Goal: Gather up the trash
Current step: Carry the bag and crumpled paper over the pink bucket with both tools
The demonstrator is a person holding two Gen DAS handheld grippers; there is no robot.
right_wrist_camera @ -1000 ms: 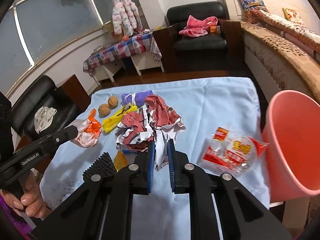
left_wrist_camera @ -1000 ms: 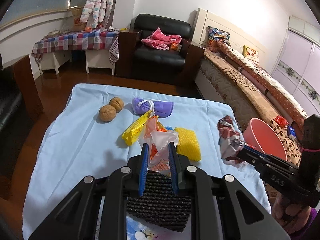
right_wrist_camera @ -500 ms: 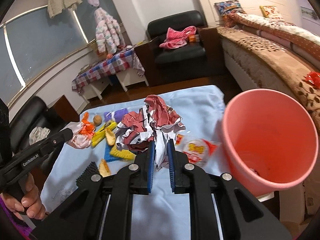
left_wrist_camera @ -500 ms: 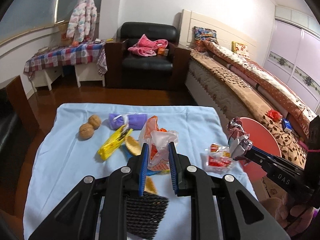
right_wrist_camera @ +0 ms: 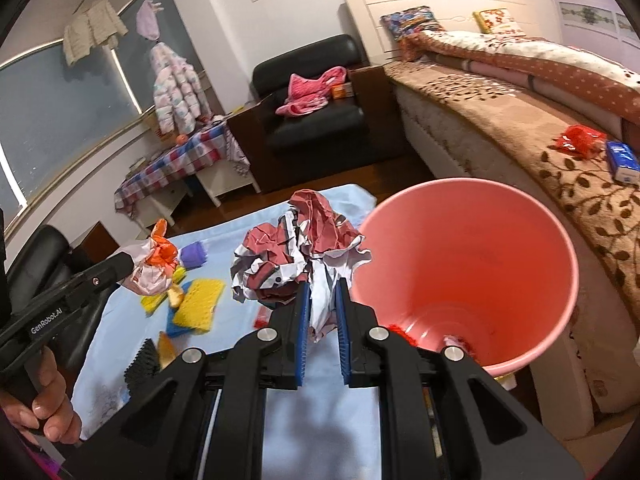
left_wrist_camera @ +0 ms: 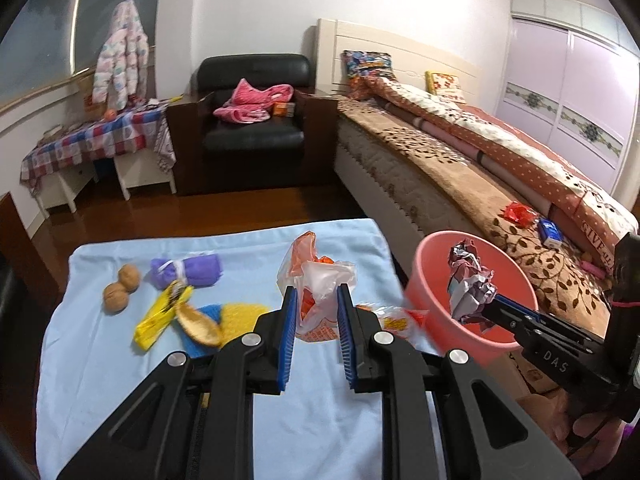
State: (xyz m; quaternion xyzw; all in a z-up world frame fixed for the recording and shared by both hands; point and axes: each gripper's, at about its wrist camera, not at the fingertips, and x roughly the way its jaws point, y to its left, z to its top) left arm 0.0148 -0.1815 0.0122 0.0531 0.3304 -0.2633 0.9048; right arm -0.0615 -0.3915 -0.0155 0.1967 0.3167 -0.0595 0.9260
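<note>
Blue cloth (left_wrist_camera: 100, 360) behind; left claw (left_wrist_camera: 316, 312) pinching plastic bag (left_wrist_camera: 320, 292), right claw (right_wrist_camera: 322, 304) crumpled paper (right_wrist_camera: 296, 248).

Black tongs (left_wrist_camera: 316, 316), blue ribbed pads (left_wrist_camera: 289, 322), silver screws, white lettering

Both views are lit by even, fairly warm indoor light from above; the white wall (left_wrist_camera: 280, 8) is bright but not blown out, and the window pane (right_wrist_camera: 60, 92) is dark. Fisheye distortion bends straight lines toward the edges, and black vignette fills all 4 corners of each frame. Motion blur smears the yellow sponge (right_wrist_camera: 200, 304) and the snack packet (left_wrist_camera: 400, 320). A soft shadow falls on the blue cloth (right_wrist_camera: 320, 420) below the black gripper frames.
</note>
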